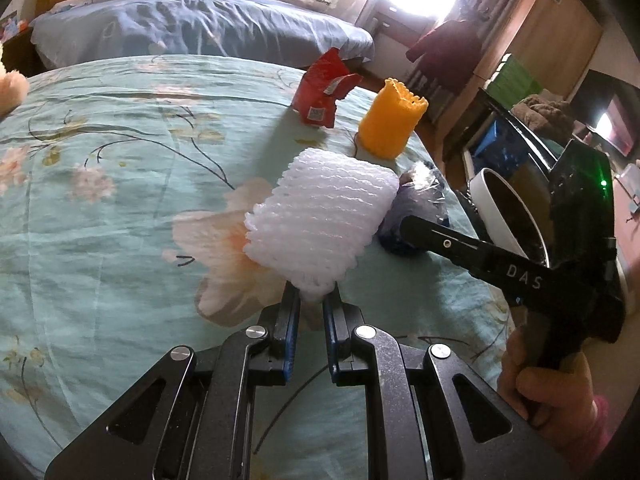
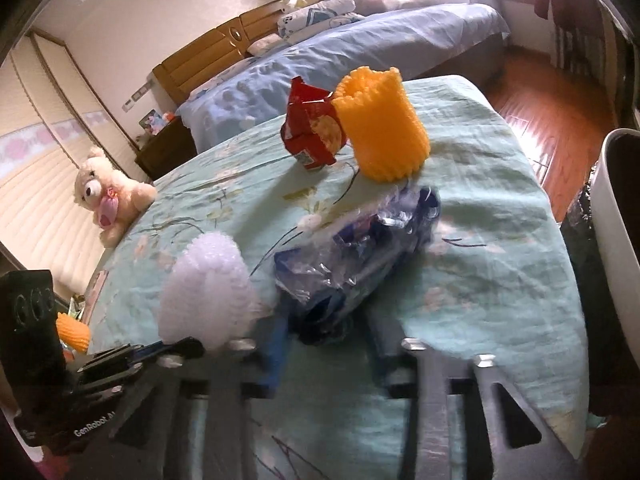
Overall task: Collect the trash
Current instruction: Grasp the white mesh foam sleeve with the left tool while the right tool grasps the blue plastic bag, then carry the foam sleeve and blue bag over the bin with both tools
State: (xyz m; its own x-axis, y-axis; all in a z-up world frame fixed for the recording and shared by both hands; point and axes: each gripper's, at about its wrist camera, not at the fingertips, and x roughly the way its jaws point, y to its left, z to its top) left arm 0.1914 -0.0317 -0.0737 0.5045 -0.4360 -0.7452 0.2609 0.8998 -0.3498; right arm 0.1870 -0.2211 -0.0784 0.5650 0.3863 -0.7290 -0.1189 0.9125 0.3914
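Note:
My left gripper (image 1: 311,300) is shut on a white foam net sleeve (image 1: 320,224) and holds it over the green floral bedspread (image 1: 100,200). The sleeve also shows in the right wrist view (image 2: 206,288). My right gripper (image 2: 328,328) is open, its fingers on either side of a crumpled blue and clear plastic wrapper (image 2: 352,256), which lies on the bedspread; this wrapper also shows in the left wrist view (image 1: 416,208). An orange foam net sleeve (image 1: 390,120) (image 2: 382,128) stands upright behind it. A red snack packet (image 1: 324,88) (image 2: 310,124) lies beside the orange sleeve.
A white bin (image 1: 500,208) (image 2: 616,248) with a dark liner stands off the bed's right edge. A teddy bear (image 2: 106,196) sits at the bed's left edge. A second bed with blue covers (image 1: 192,28) lies behind. Wooden floor (image 2: 552,108) shows at right.

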